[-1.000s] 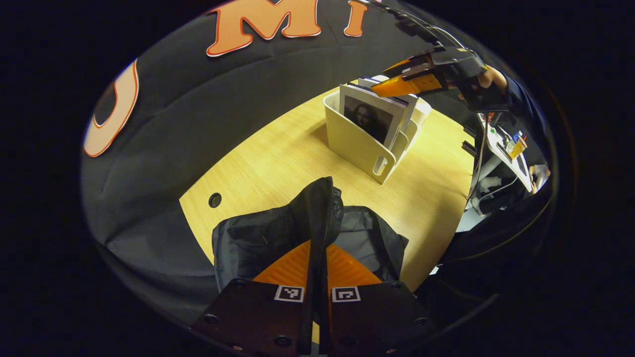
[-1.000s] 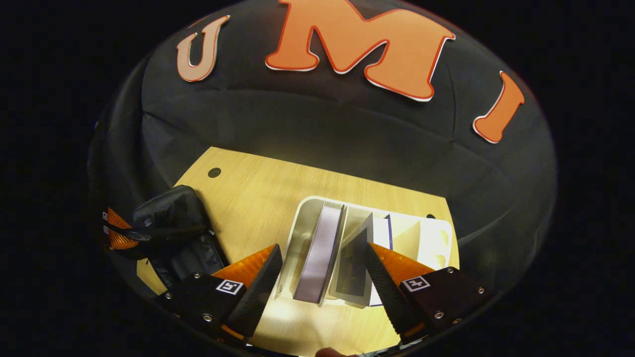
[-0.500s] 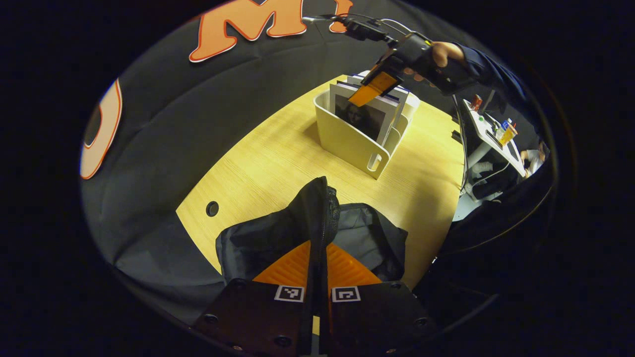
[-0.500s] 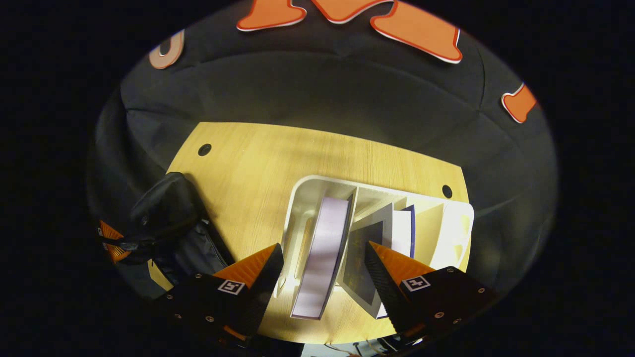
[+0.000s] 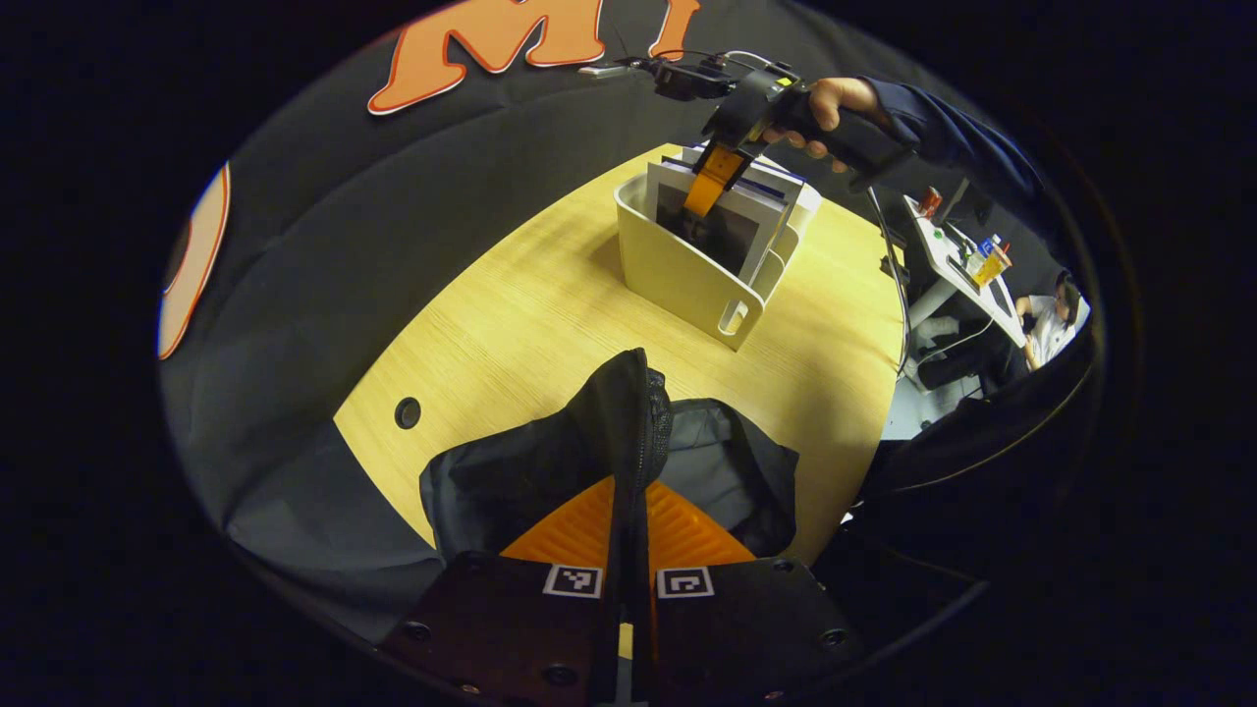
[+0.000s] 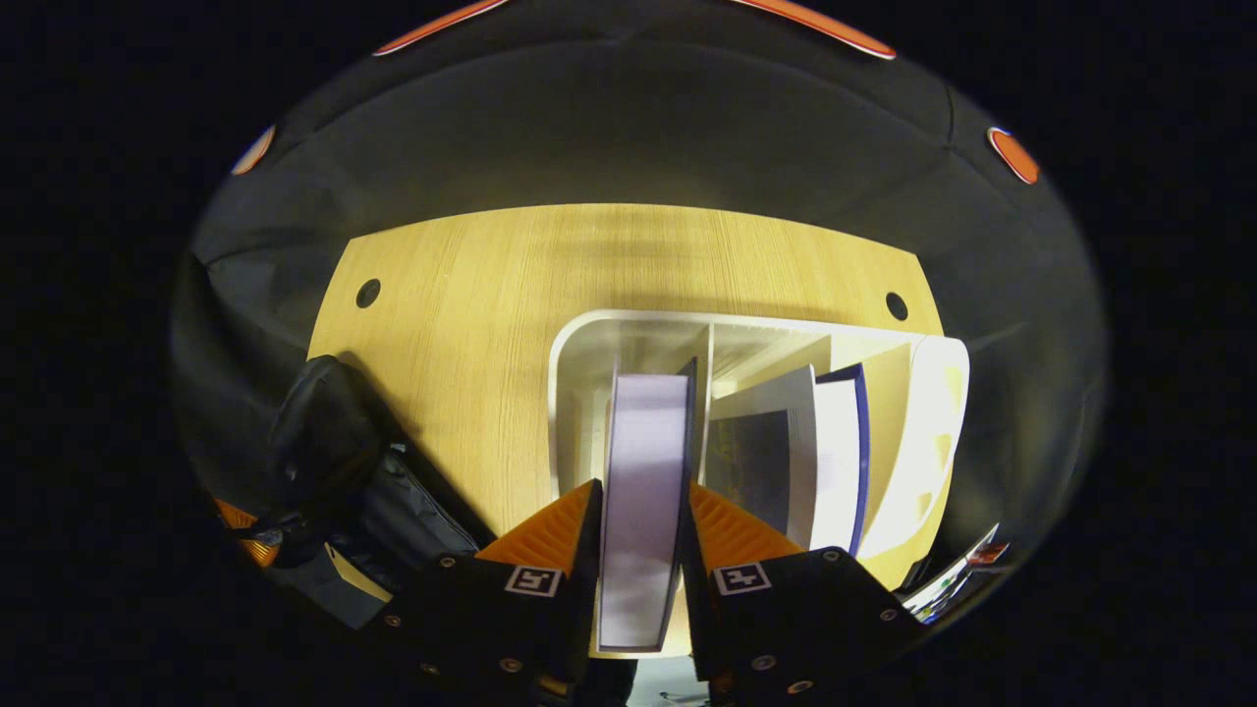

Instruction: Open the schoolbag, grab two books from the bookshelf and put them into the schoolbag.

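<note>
Schoolbag (image 5: 550, 471) lies on the near part of the wooden surface (image 5: 530, 304), a soft black fabric bag with a zipper along its lifted edge; the left gripper (image 5: 628, 535) has its jaws closed on this edge and holds the flap up, so the bag looks open. Farther away stands the bookshelf (image 6: 579, 393), a cream plastic holder with rounded corners and thin dividers. The right gripper (image 6: 640, 535) has its jaws almost closed around the thick book (image 6: 643, 491) in the left compartment, one finger on each side of it; its page edges are pale and smooth. Two thinner books (image 6: 795, 452) lean in the compartment to the right. I judge the step is taking the first book; next it needs a straight lift out of the compartment without tilting the holder, then a carry toward the bag's opening.
</note>
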A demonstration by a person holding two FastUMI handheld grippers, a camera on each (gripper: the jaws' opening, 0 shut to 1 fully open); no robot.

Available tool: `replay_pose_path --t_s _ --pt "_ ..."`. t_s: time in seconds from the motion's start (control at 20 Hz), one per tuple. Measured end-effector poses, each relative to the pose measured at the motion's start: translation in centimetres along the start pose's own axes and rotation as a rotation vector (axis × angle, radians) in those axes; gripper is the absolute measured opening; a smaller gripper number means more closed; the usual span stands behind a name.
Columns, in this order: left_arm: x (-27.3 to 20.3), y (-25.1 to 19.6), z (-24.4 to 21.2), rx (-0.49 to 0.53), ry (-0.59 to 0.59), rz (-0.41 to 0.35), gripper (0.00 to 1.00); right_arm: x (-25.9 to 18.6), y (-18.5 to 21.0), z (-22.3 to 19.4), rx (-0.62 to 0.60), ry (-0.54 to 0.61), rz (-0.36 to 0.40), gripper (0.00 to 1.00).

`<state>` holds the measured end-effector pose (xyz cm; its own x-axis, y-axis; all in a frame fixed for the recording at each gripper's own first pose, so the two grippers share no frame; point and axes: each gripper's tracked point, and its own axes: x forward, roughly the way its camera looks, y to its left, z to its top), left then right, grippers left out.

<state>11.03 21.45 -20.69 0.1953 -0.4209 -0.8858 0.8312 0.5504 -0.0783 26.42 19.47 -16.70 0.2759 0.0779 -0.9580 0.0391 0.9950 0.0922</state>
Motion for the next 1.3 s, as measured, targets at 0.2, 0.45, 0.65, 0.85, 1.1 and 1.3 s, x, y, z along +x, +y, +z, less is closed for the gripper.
replay_pose_path --t_s 0.2,0.45,0.65,0.85,1.1,1.3 --pt "0.4 0.3 0.0 0.007 -0.012 -0.027 0.06 -0.5 0.3 -0.9 0.048 -0.015 0.008 0.36" --pt "0.2 -0.3 0.0 0.047 -0.029 -0.064 0.06 -4.3 0.1 -2.9 0.145 -0.083 0.048 0.34" --pt "0.4 -0.4 -0.2 0.034 -0.05 -0.088 0.06 -7.2 -0.1 -5.6 0.188 -0.128 0.066 0.33" --pt "0.5 -0.6 -0.3 0.029 -0.068 -0.097 0.06 -9.7 -0.5 -8.4 0.217 -0.179 0.094 0.32" --pt "0.6 -1.0 -0.1 -0.006 -0.083 -0.095 0.06 -11.8 -0.7 -11.4 0.269 -0.243 0.139 0.31" --pt "0.8 -1.6 -0.1 -0.001 -0.086 -0.09 0.06 -12.8 -0.6 -14.3 0.326 -0.278 0.195 0.3"
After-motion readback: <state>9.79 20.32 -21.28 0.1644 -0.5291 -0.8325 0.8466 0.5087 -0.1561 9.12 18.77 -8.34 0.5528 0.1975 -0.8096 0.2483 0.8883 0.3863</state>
